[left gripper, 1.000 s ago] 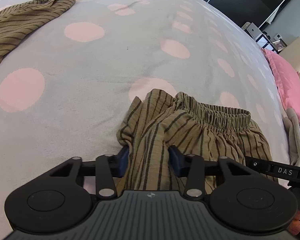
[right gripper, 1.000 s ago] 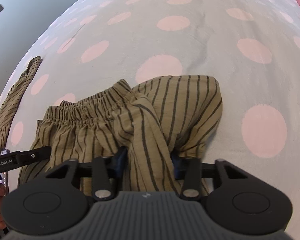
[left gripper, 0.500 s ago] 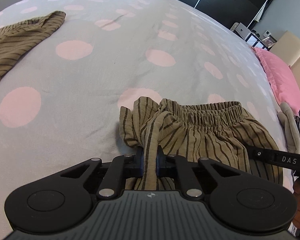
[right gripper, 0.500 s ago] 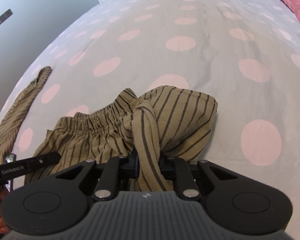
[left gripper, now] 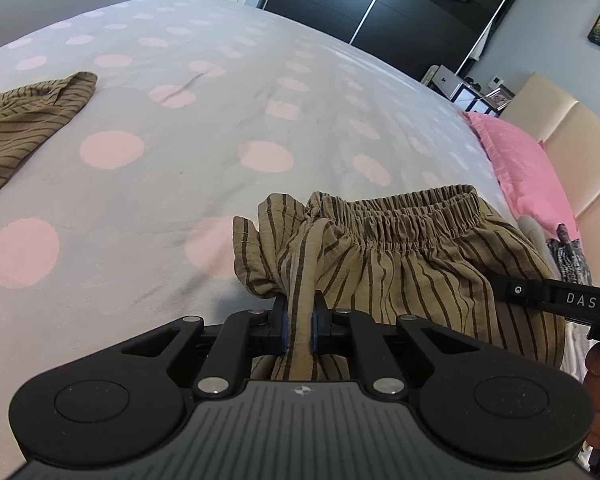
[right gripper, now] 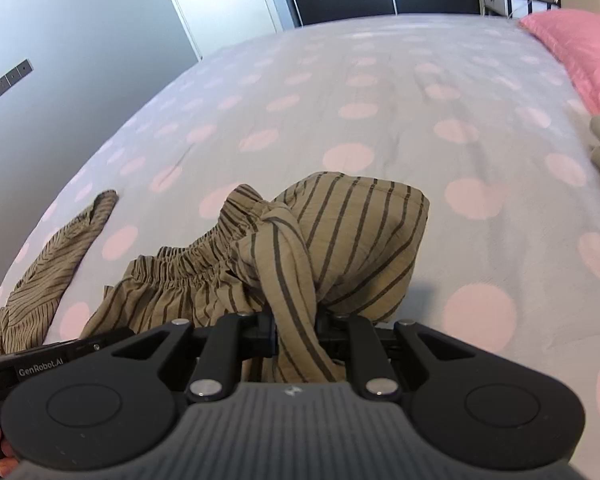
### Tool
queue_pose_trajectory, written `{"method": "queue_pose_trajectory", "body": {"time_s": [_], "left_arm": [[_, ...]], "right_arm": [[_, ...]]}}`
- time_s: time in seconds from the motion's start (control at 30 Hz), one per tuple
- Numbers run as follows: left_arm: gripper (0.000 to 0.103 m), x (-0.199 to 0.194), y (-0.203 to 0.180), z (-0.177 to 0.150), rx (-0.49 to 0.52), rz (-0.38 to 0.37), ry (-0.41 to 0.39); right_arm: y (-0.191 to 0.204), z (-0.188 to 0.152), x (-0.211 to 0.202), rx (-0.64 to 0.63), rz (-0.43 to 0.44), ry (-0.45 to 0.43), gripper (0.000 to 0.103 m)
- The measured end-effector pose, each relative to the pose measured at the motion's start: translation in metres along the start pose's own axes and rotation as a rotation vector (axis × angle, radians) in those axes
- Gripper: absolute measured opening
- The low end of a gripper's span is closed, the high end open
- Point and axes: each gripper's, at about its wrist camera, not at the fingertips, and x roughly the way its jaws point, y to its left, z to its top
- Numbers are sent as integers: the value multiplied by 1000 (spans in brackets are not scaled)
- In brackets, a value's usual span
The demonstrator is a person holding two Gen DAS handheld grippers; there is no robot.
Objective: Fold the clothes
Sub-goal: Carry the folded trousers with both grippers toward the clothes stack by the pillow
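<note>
Two pinches grip the striped shorts (left gripper: 400,256): left gripper (left gripper: 299,320) and right gripper (right gripper: 296,322) each clamp a bunched fold. Light, limp cloth, likely saggy; the elastic waistband (left gripper: 412,210) offers firmer purchase. Beyond lies the bed (left gripper: 220,92).

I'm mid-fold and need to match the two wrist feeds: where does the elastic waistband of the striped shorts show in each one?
Left wrist view: the elastic waistband runs across the right of centre, above the left tongs.
Right wrist view: the waistband sits left of centre, up-left of the right tongs.
Shared landmark: the pink pillow, at the right edge in both.
</note>
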Motion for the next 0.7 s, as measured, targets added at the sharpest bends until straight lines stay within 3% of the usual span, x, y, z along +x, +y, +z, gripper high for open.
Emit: {"method": "queue_pose_trajectory", "body": {"time_s": [0.7], "left_arm": [[8,-44,-59,-7,104,-114,-65]], "right_arm": [[-12,-7,-95,-18,-58,-154,16]]}}
